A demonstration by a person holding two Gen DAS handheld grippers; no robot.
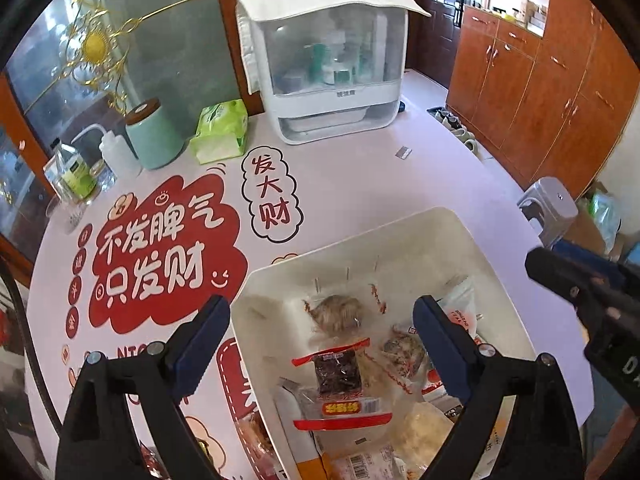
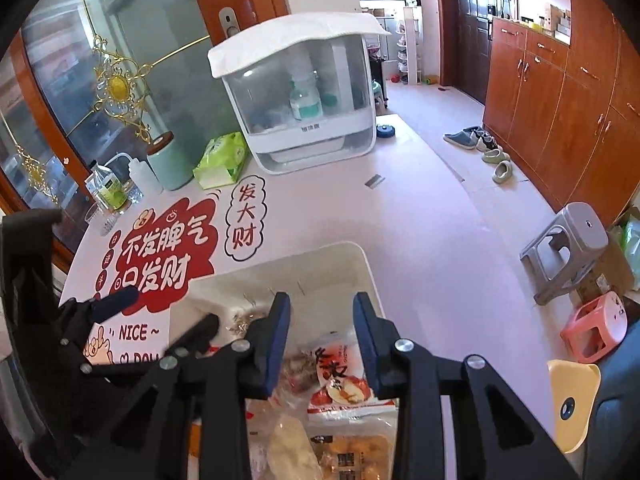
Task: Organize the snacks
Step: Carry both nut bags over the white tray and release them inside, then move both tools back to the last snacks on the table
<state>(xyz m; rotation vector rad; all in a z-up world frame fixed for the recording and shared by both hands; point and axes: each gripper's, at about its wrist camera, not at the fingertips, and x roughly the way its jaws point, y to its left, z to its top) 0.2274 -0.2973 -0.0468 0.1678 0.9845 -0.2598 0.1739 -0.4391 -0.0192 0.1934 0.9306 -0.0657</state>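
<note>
A white bin (image 1: 404, 236) sits on the table's near right part and holds several wrapped snacks. Among them are a dark snack in a red-edged clear wrapper (image 1: 338, 372) and a red-and-white packet (image 2: 340, 376). My left gripper (image 1: 320, 320) hovers wide open over the bin's left side, with nothing between its fingers. My right gripper (image 2: 322, 320) hovers above the bin (image 2: 320, 258), open and empty, over the red-and-white packet. Each gripper shows at the edge of the other's view.
A white cabinet (image 1: 328, 64) with bottles stands at the table's back. A green tissue pack (image 1: 220, 130), a mint canister (image 1: 154, 136) and small bottles (image 1: 76, 176) stand at the back left. Stools (image 2: 568, 248) and shoes (image 2: 480, 144) are on the floor to the right.
</note>
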